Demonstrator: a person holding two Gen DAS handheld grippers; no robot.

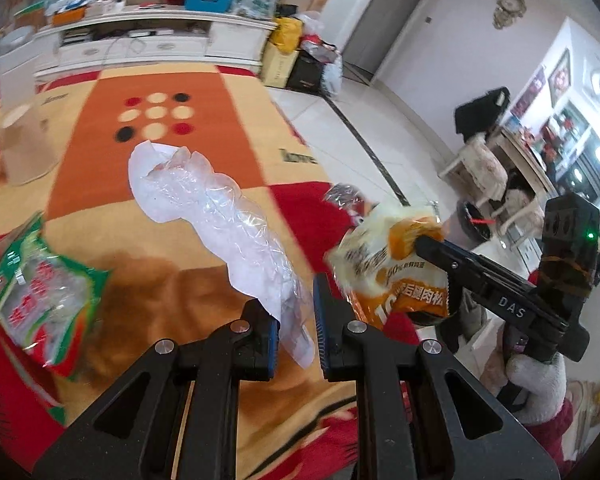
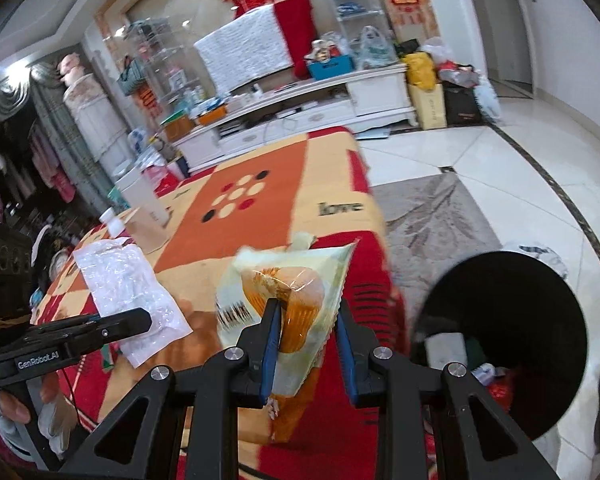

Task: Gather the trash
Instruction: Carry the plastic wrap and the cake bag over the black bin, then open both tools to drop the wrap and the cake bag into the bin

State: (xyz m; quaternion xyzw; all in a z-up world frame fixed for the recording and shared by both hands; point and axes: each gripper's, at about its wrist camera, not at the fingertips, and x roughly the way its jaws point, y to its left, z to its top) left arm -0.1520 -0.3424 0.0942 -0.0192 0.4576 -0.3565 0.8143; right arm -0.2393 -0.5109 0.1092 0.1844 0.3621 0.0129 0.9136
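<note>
Your right gripper (image 2: 307,344) has the orange-and-cream snack wrapper (image 2: 288,300) between its blue pads, but the jaws stand visibly apart in the right wrist view, with a gap on the right-hand pad's side; the wrapper looks caught against the left pad, so I cannot tell how firmly it is pinched. The left wrist view shows the same wrapper (image 1: 392,268) bunched at the tip of that gripper, at right of centre.

What the next move turns on is the black bin (image 2: 504,340). Its open mouth sits in the lower right of the right wrist frame, just beside your right gripper and below the edge of the red and orange cloth-covered table (image 2: 284,184). The wrapper hangs at frame centre, so the bin lies to its right and slightly down, and your right hand is plainly the nearer one.

Your left gripper (image 1: 296,332) has its jaws parted around the near end of the clear plastic bag (image 1: 216,216), not closed on it. That bag's long axis runs from the jaws up and left toward frame centre, roughly in line with the fingers. It lies on the table, farther from the bin than the wrapper. A green and red packet (image 1: 40,296) lies at the left edge of the left wrist frame, still on the cloth, well apart from both tools.
</note>
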